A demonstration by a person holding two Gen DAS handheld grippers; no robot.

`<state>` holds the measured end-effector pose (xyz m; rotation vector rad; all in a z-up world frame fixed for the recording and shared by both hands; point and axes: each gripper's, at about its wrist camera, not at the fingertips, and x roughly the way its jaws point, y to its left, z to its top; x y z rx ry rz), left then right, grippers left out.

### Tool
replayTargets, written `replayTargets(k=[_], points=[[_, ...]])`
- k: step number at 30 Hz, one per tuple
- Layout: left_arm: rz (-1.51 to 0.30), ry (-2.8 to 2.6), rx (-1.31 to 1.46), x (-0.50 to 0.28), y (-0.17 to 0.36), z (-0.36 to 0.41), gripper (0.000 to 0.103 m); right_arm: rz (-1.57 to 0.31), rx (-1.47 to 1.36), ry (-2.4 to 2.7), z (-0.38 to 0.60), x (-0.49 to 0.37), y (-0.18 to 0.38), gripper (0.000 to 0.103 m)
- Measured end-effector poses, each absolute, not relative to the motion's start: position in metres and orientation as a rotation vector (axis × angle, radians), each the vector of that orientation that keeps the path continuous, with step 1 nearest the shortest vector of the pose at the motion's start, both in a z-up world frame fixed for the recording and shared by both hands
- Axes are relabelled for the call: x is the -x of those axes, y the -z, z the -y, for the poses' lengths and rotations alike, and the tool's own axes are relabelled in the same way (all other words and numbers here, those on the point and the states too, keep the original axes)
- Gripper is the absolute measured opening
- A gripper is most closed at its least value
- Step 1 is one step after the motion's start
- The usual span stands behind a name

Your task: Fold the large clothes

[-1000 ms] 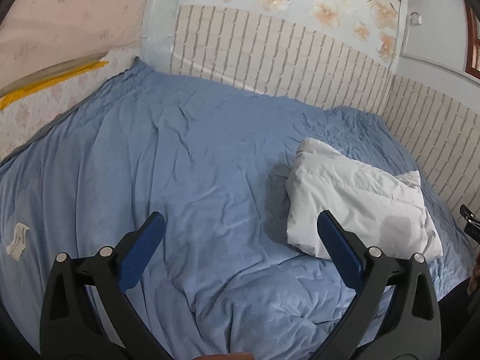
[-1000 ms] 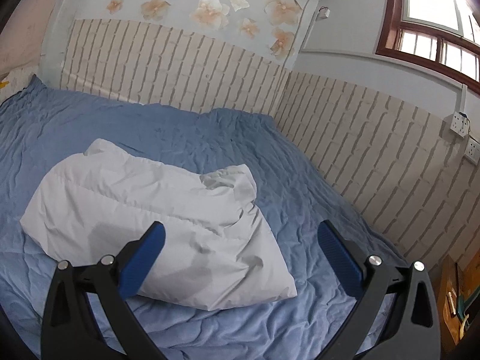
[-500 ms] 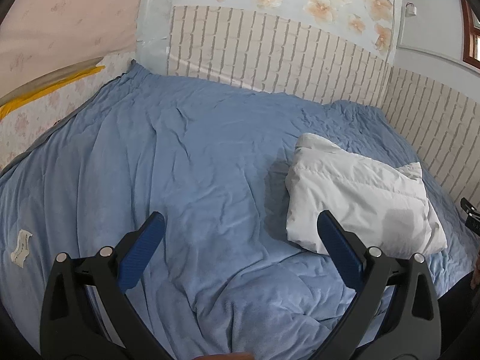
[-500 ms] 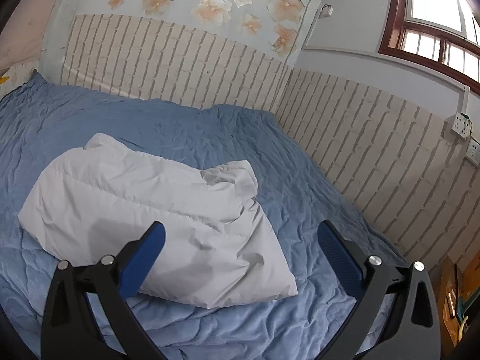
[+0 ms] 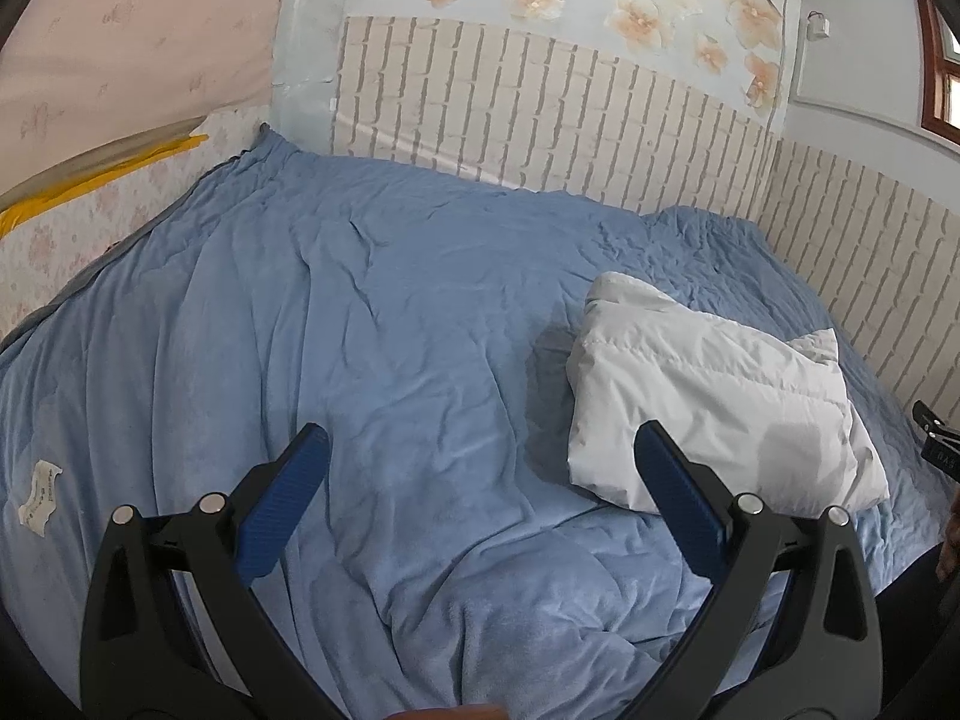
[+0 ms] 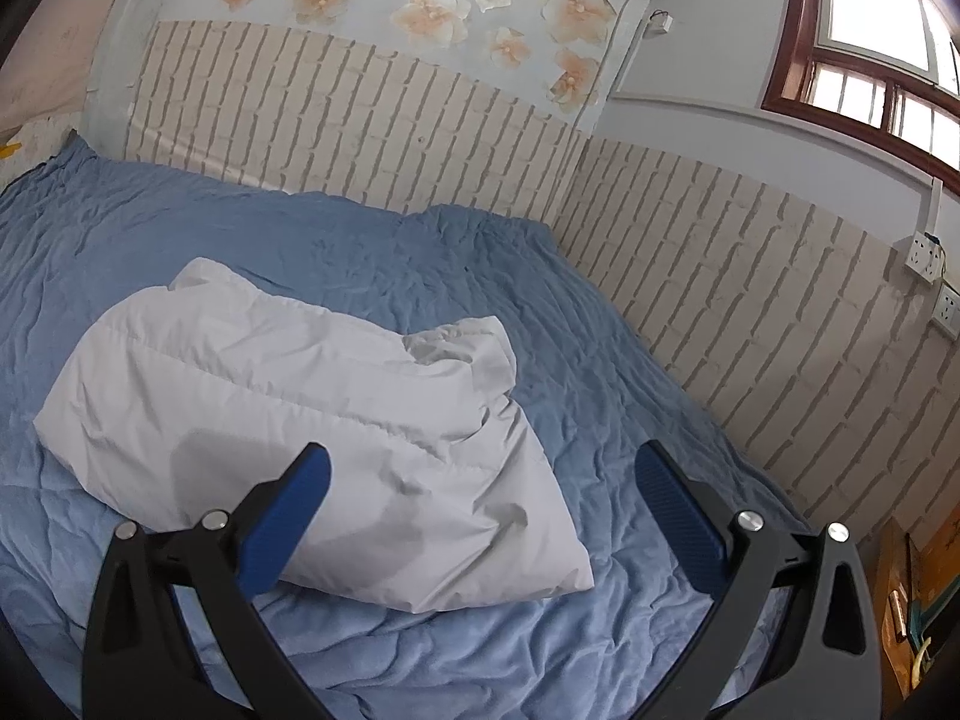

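Note:
A white padded garment (image 5: 714,396) (image 6: 300,396) lies folded into a thick rectangle on the blue bed cover (image 5: 360,330) (image 6: 600,360), toward the right side of the bed. My left gripper (image 5: 480,456) hangs open above the bare cover, left of the bundle, with nothing between its blue pads. My right gripper (image 6: 480,474) is open too, held above the bundle's near right corner without touching it. A dark tip of the right tool (image 5: 936,438) shows at the right edge of the left wrist view.
Brick-pattern wall panels (image 6: 750,312) run behind the bed and along its right side. A window (image 6: 870,42) sits high at the right. A small white paper tag (image 5: 39,495) lies on the cover at the left. Wooden furniture (image 6: 912,600) stands by the bed's right corner.
Both views have tilted up slightly, showing more wall and less near cover. The folded garment has not moved, and both grippers stay open.

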<state>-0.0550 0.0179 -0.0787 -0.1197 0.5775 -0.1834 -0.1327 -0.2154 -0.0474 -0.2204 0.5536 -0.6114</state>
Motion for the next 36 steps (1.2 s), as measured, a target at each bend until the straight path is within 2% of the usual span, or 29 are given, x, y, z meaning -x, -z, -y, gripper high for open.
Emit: replayTargets(k=[36], points=[[-0.631,0.177,0.101,0.0508,0.0835,-0.01,0.1,-0.557,0.219,0.601,0.2174,0.1333,0.0516,0.101]])
